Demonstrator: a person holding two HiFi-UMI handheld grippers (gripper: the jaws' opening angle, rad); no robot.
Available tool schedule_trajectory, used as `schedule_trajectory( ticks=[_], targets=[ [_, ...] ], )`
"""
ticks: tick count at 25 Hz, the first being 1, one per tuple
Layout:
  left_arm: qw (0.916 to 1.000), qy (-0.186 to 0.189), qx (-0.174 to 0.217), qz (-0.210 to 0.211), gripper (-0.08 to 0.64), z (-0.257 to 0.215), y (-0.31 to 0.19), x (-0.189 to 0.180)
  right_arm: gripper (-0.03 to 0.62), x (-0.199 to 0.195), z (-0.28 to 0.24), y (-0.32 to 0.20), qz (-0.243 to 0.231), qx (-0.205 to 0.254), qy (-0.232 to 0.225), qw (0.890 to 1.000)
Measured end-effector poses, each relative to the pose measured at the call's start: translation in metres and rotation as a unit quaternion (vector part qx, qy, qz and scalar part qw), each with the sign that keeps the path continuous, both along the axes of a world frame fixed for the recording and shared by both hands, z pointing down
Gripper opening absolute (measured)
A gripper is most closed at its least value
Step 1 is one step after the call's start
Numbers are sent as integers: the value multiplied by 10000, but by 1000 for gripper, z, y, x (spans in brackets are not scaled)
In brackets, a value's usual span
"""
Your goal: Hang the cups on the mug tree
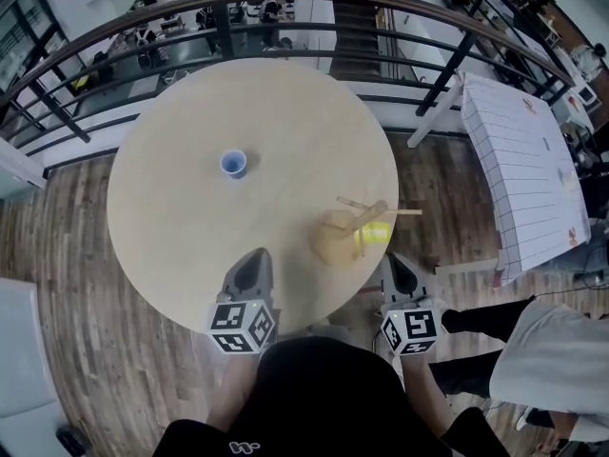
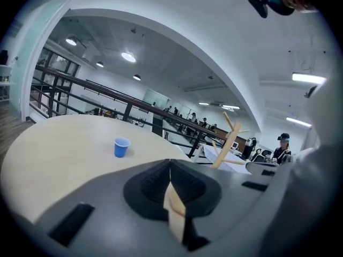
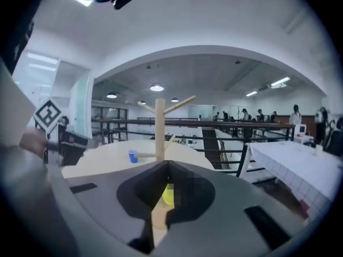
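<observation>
A blue cup [image 1: 233,164] stands upright on the round wooden table [image 1: 181,217], left of centre; it also shows in the left gripper view [image 2: 121,146] and as a small blue cup [image 3: 133,156] in the right gripper view. The wooden mug tree [image 1: 350,225] stands near the table's front right edge, with a yellow cup [image 1: 373,236] on one of its pegs. My left gripper [image 1: 257,253] is shut and empty over the front edge, well short of the blue cup. My right gripper [image 1: 393,258] is shut and empty just in front of the tree [image 3: 159,127]; the yellow cup [image 3: 168,194] peeks out behind its jaws.
A dark metal railing [image 1: 285,27] curves behind the table, with a lower floor beyond it. A white table with a grid cloth [image 1: 528,160] stands at the right. A person's legs [image 1: 533,350] are at the lower right, on the wooden floor.
</observation>
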State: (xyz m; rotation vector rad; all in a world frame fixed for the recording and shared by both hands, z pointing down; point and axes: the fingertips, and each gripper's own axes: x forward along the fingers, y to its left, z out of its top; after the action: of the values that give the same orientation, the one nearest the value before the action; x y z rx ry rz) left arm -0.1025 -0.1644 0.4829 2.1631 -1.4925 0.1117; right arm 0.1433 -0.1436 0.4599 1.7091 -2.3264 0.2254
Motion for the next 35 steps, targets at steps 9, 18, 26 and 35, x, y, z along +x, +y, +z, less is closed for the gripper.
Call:
schedule_trajectory(
  ticks=[9,18,26,35],
  targets=[
    [9993,-268,221,-123,12,-1,-10,-7,9,-1,0,0,77,-32,-140,9999],
    [9951,-715,253,630,222,32,-47,-9,9,-16,-8,2,-149,-49,24,9999],
    [9872,-1583,179,-90,348,91,-131,-59,9,-25,-15,0,-124,-55,124,9998],
    [9875,-1570,-32,-121,379,139,-194,-70,9,-32,-12,-4,3,-169,282,9995]
  ],
)
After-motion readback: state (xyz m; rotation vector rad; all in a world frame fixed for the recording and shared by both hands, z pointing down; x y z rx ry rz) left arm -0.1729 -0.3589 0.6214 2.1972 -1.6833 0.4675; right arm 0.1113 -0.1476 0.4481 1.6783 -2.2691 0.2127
